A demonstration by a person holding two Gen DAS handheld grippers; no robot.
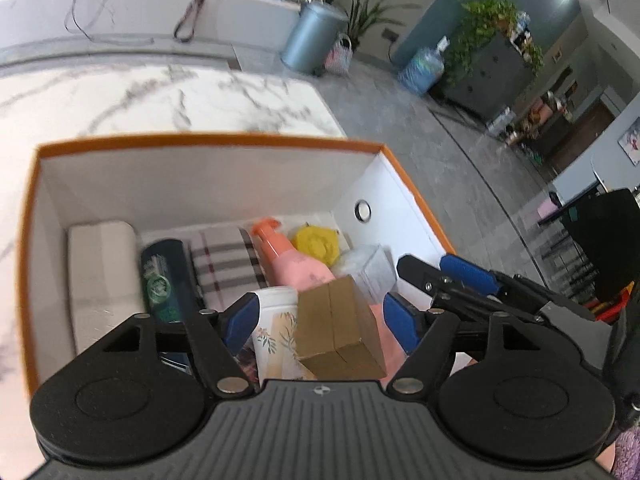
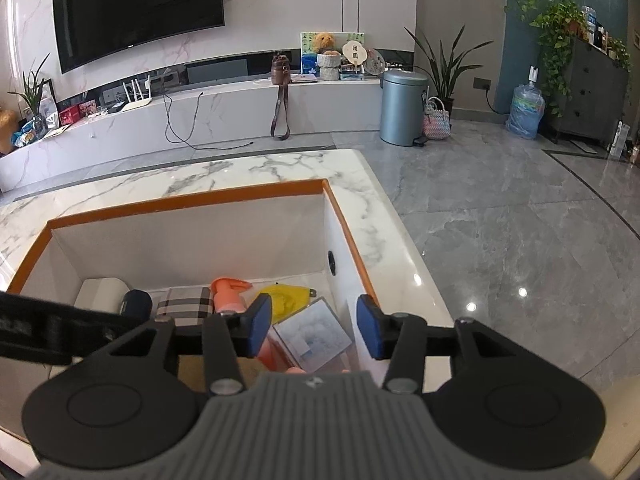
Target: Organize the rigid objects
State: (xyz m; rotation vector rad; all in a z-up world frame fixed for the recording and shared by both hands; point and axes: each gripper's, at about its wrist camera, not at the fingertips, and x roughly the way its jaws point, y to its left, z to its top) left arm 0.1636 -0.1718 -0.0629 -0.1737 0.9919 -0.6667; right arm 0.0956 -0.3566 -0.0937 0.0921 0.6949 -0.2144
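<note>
An orange-rimmed white storage box [image 1: 208,140] stands on the marble table. Inside it lie a white block [image 1: 104,264], a dark green bottle [image 1: 164,276], a plaid pouch [image 1: 224,264], a pink spray bottle [image 1: 292,264], a yellow item [image 1: 314,240] and a clear case [image 1: 368,268]. My left gripper [image 1: 320,322] is open over the box, with a brown cardboard carton [image 1: 336,324] and a white floral bottle [image 1: 276,320] between its blue pads, neither gripped. My right gripper [image 2: 315,330] is open above the clear case [image 2: 316,336], beside the box's right wall [image 2: 344,264], holding nothing.
The marble table [image 2: 160,184] runs behind and left of the box, and its right edge drops to a grey tiled floor [image 2: 500,220]. A blue bin [image 2: 402,106], plants and a TV shelf stand far back. The right gripper [image 1: 432,268] shows at the box's right rim.
</note>
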